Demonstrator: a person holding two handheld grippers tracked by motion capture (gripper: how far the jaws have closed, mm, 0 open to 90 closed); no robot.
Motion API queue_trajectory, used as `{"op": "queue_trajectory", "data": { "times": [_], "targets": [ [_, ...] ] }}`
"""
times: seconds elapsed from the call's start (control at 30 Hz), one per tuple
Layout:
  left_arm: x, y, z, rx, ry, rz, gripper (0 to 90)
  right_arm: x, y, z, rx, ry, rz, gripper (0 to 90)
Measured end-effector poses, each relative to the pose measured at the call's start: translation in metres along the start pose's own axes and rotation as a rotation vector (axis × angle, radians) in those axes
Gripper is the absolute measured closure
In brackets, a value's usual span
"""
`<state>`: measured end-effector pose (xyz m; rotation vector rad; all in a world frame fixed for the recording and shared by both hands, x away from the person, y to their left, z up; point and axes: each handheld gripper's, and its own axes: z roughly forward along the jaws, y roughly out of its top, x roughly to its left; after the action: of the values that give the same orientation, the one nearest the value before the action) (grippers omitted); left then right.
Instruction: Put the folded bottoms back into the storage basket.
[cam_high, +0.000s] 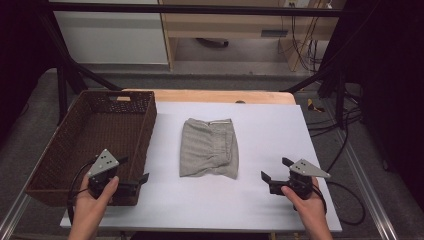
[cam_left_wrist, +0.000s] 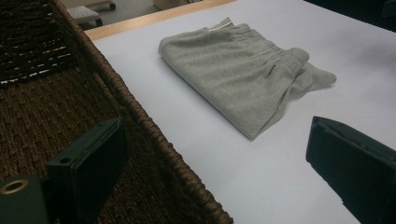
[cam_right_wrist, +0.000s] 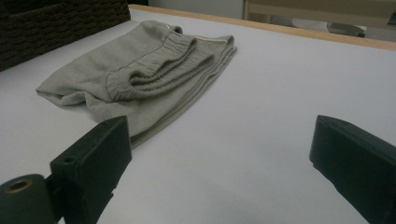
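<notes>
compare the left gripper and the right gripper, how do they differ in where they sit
The left gripper hangs at the near corner of the wicker basket, one jaw over the weave; the right gripper sits over bare white table, well apart from the basket. The left points rightward at the folded grey garment, the right points leftward at it. Both are open, hold nothing, and flank the garment without touching it.

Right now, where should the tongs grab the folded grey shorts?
Probably the grey shorts by their thick folded near edge, one pair of tongs at each near corner, coming in low from the person's side. They lie flat on the table, so only the edges give the jaws something to pinch.
</notes>
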<state>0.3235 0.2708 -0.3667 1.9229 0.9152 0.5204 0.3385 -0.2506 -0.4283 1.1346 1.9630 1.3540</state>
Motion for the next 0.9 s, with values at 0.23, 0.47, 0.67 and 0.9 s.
{"op": "queue_trajectory", "data": {
  "times": [0.23, 0.47, 0.67, 0.9],
  "targets": [
    [0.0, 0.0, -0.001, -0.004, -0.001, -0.003, 5.5, 0.006, 0.001, 0.004, 0.058, 0.0, 0.001, 7.9],
    [0.001, 0.0, -0.002, -0.019, 0.011, -0.007, 5.5, 0.012, 0.001, 0.009, 0.132, 0.034, 0.013, 10.5],
    [0.001, 0.0, -0.002, -0.02, 0.007, -0.007, 5.5, 0.027, 0.002, 0.016, 0.182, 0.071, -0.028, 11.7],
    [0.001, -0.001, -0.001, -0.013, -0.003, -0.006, 5.4, 0.045, 0.002, 0.031, 0.277, 0.077, -0.081, 15.7]
  ]
}}
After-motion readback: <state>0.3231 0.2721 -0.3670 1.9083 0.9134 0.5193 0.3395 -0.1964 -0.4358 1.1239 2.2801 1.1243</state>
